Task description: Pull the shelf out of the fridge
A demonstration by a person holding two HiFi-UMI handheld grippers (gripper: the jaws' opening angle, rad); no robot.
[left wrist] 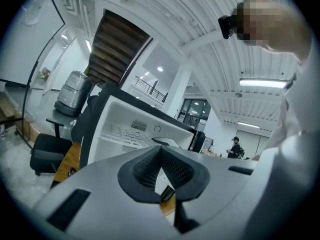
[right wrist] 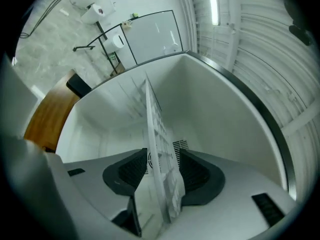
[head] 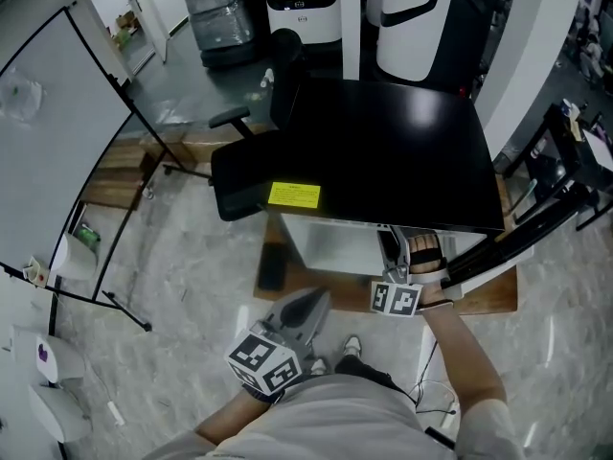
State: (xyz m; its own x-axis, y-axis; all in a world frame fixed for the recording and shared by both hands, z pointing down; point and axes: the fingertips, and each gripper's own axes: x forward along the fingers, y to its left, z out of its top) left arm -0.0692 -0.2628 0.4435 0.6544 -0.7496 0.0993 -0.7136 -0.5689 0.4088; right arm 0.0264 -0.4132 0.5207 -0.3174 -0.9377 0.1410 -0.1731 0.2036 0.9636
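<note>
The black fridge [head: 393,151] stands open toward me, its white inside [head: 335,242] showing below the top. In the right gripper view a clear ribbed shelf [right wrist: 157,149] runs edge-on into the white cavity. My right gripper [right wrist: 162,166] is open, with the shelf's front edge between its jaws; the pads stand off it on both sides. In the head view that gripper [head: 395,249] reaches into the fridge opening at the right. My left gripper [head: 318,300] hangs low in front of my body, away from the fridge, shut on nothing [left wrist: 161,151]. It points up at the open fridge [left wrist: 135,129].
A black office chair [head: 254,156] stands against the fridge's left side. The fridge rests on a wooden platform [head: 488,290]. A framed panel on a stand [head: 57,142] fills the left. Black stand legs [head: 546,218] angle in at the right. White machines [head: 302,3] line the back.
</note>
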